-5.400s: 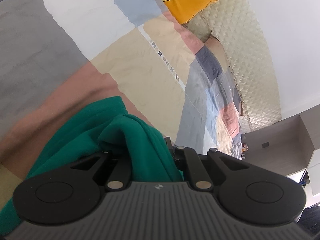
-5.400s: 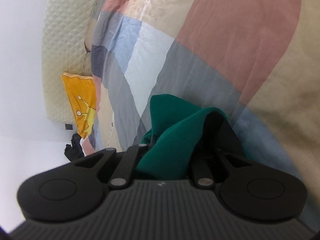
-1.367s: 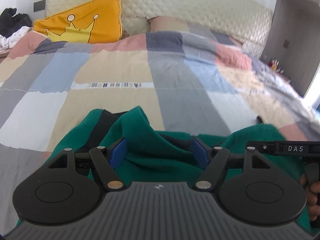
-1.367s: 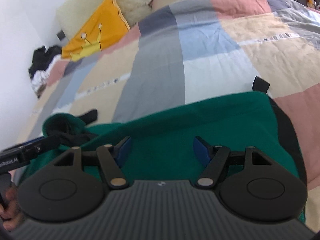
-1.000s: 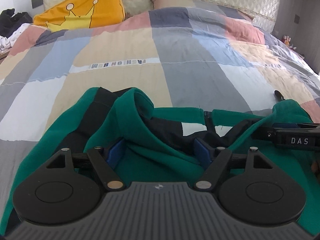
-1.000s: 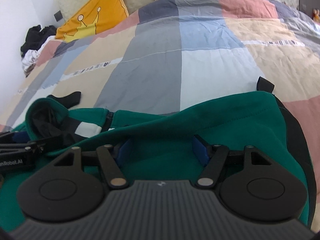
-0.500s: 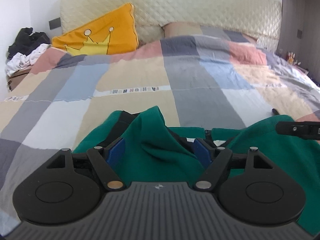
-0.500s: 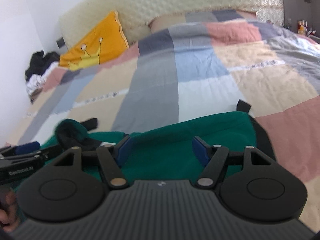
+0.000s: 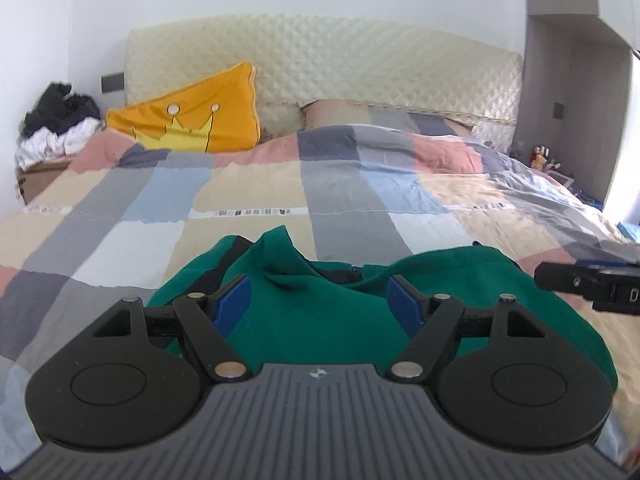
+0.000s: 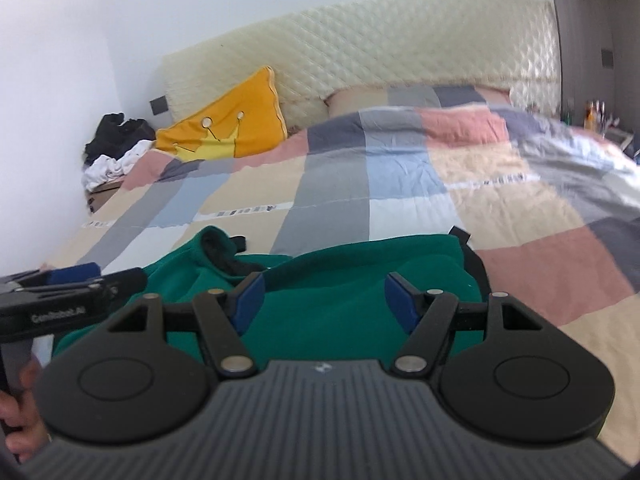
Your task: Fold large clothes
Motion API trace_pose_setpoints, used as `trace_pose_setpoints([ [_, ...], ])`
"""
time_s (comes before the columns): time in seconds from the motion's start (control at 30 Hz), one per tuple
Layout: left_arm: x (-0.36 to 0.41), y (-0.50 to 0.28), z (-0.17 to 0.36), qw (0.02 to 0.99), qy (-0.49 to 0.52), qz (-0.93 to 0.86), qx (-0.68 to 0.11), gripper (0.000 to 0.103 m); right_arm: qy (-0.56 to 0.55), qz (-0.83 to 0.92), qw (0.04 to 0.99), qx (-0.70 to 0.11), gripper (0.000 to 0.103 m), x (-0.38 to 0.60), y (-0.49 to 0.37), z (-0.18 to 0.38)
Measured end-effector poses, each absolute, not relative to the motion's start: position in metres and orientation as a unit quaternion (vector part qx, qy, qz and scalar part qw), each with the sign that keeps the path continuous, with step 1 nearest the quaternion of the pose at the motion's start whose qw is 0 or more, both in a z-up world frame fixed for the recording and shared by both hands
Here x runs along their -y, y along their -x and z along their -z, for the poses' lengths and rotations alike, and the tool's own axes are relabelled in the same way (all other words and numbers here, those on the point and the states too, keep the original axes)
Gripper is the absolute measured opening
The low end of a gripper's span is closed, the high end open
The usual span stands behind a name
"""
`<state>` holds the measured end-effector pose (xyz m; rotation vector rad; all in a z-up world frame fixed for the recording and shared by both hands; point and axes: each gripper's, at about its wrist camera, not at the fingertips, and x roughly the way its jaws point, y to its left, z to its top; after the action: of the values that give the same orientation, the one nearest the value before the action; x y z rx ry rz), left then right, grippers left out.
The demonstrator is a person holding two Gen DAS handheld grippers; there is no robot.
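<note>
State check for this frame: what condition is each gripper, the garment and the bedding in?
left gripper: open, nothing between its pads
right gripper: open, nothing gripped
green garment: bunched in a heap on the quilt, not folded flat
patchwork quilt: spread over the bed
yellow crown pillow: propped against the headboard

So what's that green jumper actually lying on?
The green jumper lies on a patchwork quilt in grey, beige, blue and pink squares, spread over the bed. Its black lining shows at the neck. The quilt directly beneath it is covered.

Green garment (image 9: pixel 320 320) (black lining) on a pastel checked quilt (image 9: pixel 248 184); orange crown-print pillow (image 9: pixel 192 120).
</note>
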<state>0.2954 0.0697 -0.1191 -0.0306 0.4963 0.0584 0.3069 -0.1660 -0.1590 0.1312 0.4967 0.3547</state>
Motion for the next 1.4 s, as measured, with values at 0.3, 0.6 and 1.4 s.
trace_pose_setpoints([
  [0.3, -0.062, -0.222, 0.120, 0.969, 0.022, -0.031, -0.244, 0.079, -0.073, -0.164, 0.954, -0.240, 0.069, 0.192, -0.236, 0.172],
  [0.6, -0.060, -0.188, 0.125, 0.969, 0.045, -0.022, -0.243, 0.084, -0.081, -0.137, 0.959, -0.234, 0.072, 0.186, -0.218, 0.181],
  [1.4, -0.086, -0.237, 0.152, 0.944, 0.071, -0.083, -0.310, 0.101, -0.193, -0.124, 0.914, -0.334, 0.072, 0.190, -0.259, 0.232],
])
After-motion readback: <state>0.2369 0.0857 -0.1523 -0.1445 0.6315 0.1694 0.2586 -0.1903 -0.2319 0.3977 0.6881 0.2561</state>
